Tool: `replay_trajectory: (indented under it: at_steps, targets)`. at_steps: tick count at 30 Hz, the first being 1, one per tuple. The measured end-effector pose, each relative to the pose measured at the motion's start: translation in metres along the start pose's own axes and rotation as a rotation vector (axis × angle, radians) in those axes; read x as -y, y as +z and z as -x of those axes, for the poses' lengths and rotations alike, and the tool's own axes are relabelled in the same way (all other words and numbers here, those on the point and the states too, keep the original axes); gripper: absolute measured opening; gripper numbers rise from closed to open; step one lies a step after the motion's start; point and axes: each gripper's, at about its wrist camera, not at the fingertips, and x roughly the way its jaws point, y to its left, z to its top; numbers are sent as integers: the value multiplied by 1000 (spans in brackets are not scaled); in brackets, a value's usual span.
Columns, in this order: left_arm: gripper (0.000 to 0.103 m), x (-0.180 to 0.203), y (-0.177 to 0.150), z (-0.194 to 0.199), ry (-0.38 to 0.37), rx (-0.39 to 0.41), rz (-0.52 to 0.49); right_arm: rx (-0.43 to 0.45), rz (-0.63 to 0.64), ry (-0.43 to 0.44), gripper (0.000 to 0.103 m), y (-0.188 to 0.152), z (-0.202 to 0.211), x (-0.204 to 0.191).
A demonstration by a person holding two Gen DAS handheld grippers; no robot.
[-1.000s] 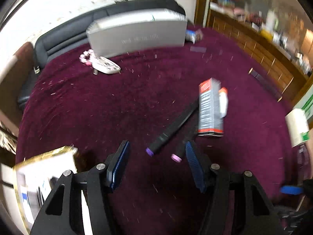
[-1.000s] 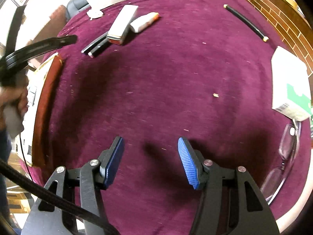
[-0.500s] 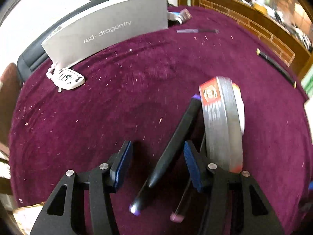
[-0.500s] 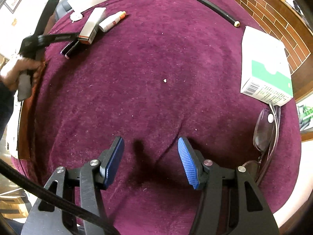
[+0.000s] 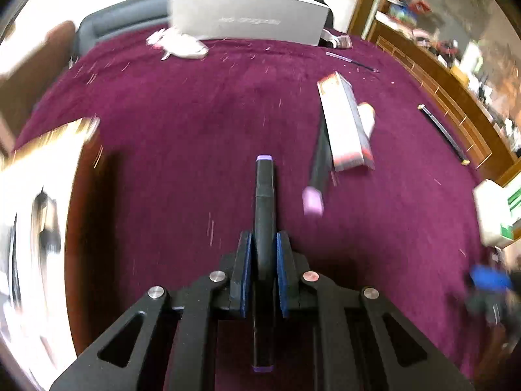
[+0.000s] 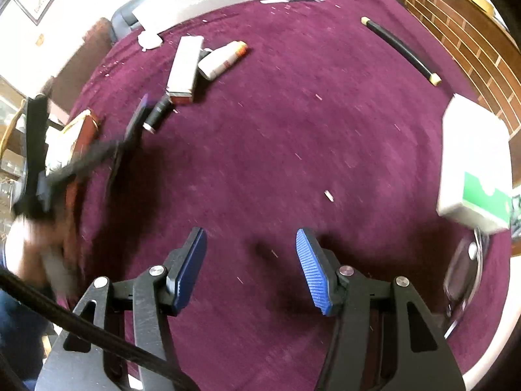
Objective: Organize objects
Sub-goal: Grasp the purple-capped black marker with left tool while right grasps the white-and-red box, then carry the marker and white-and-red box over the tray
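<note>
The left wrist view looks forward along its own fingers from close above the maroon cloth (image 5: pixel 182 123), toward the grey box (image 5: pixel 247 19) at the top of the frame. The right wrist view looks the same way from nearer the table's front edge. Both views share the long carton (image 5: pixel 343 120) (image 6: pixel 184 65), upper right in the left, upper left in the right.

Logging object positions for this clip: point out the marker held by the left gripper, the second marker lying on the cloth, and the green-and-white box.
held marker (image 5: pixel 264 195), left wrist view, barrel ahead of the pads.
second marker (image 5: pixel 318 163), left wrist view, black barrel.
green-and-white box (image 6: pixel 472 150), right wrist view, white top face.
</note>
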Motion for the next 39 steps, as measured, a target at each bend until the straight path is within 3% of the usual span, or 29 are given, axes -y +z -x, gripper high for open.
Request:
replay_trajectory:
  at_steps: [3,7,11,15,21,23,25,26,28,32,36,39]
  targets:
    - [11,2,-45,25,17,8,-1,1,10,35,56,19,-5,-16]
    - [12,9,-74,38,49,42,-58,28,44,52,56,57,-12,-46]
    - [12,7,-72,39,34,44,-61,70,72,34,59,105,-24,-74]
    - [12,5,-73,40,17,49,-58,83,105,-45,59,149,-46,-84]
    - [12,5,-73,40,13,59,-51,45,112,-94,59,181,-80,-80]
    - [12,5,-72,39,21,61,-57,32,138,-110,60,182,-91,-82]
    - [12,5,-73,40,20,64,-52,61,183,-116,46,180,-92,-89]
    - [12,6,-73,40,21,65,-53,65,225,-136,31,177,-92,-95]
    - [12,7,-74,41,28,65,-51,49,260,-118,24,171,-91,-100]
    - [12,8,-75,42,30,69,-48,21,272,-41,24,144,-76,-104]
    - [12,8,-75,42,30,66,-40,-28,273,28,24,95,-55,-101]
    - [12,8,-74,42,38,59,-30,-86,288,30,24,56,-53,-98]
